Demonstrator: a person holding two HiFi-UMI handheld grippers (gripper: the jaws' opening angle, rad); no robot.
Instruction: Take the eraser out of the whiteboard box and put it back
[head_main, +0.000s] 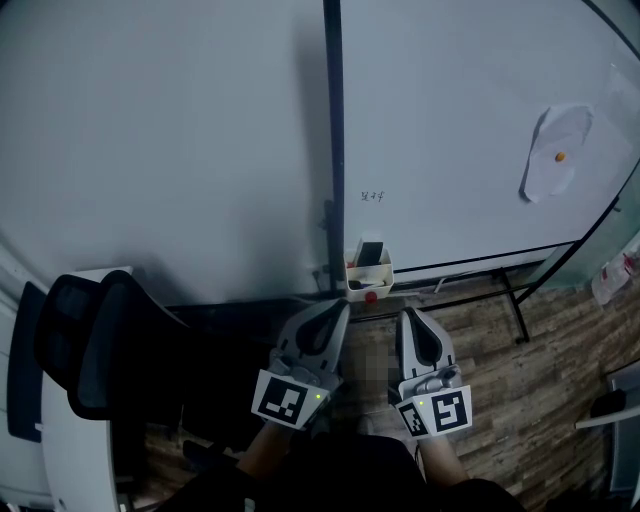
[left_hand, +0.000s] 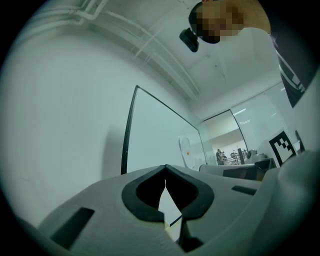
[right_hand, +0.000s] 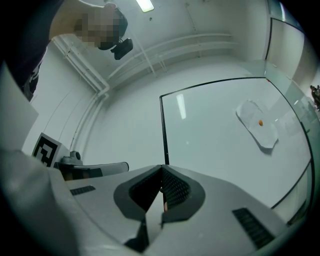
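Black mesh office chair (head_main: 95, 340) stands at lower left. White paper sheet (head_main: 555, 150) is held on whiteboard (head_main: 450, 120) by orange magnet (head_main: 560, 156). White wall (head_main: 160, 130) adjoins board's left edge; wood-plank floor (head_main: 520, 400) lies below

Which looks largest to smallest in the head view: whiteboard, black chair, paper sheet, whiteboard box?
1. whiteboard
2. black chair
3. paper sheet
4. whiteboard box
The chair sits nearer the camera, so its rank reflects appearance only.
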